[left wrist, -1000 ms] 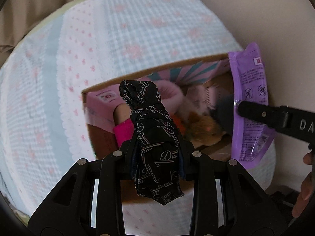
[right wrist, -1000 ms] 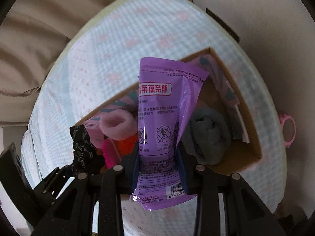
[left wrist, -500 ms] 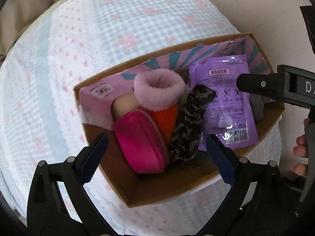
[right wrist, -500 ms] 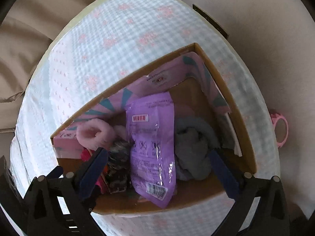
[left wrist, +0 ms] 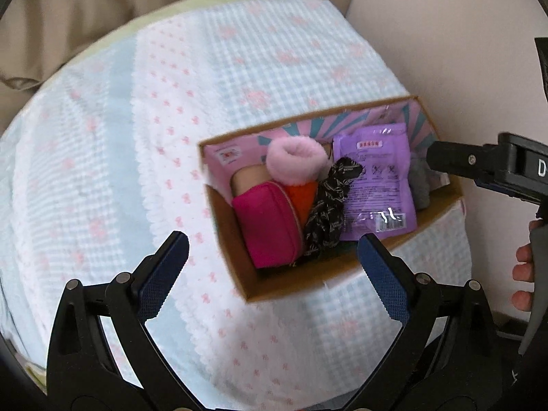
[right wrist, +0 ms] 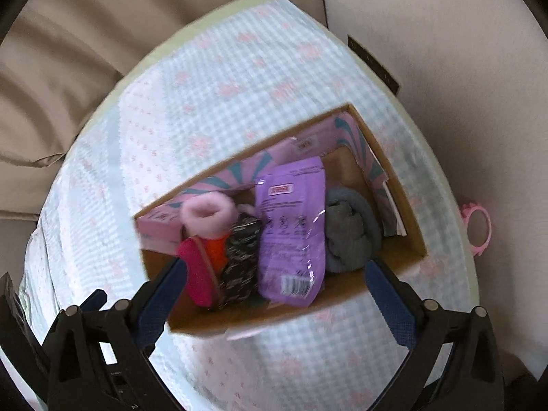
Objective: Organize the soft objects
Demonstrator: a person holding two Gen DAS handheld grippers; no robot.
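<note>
A cardboard box point(left wrist: 328, 275) point(right wrist: 397, 202) sits on the checked bedspread. Inside lie a magenta pouch point(left wrist: 267, 229) point(right wrist: 197, 274), a fluffy pink ring point(left wrist: 296, 161) point(right wrist: 207, 214), a black patterned cloth point(left wrist: 328, 212) point(right wrist: 241, 260), a purple packet point(left wrist: 375, 185) point(right wrist: 293, 229) and a grey cloth point(left wrist: 419, 185) point(right wrist: 349, 236). My left gripper point(left wrist: 272, 274) is open and empty, above the box's near side. My right gripper point(right wrist: 274, 294) is open and empty, above the box's near edge; its side shows in the left wrist view point(left wrist: 479, 167).
The bedspread point(left wrist: 120, 137) point(right wrist: 212, 109) covers a rounded bed. Beige curtains point(right wrist: 61, 68) hang behind it and a pale wall point(left wrist: 445, 34) is at the right. A pink ring-shaped item point(right wrist: 476, 229) lies past the bed's right edge.
Both grippers opened and let go: the black cloth and the purple packet dropped into the box. Both grippers have since pulled back from the box.
</note>
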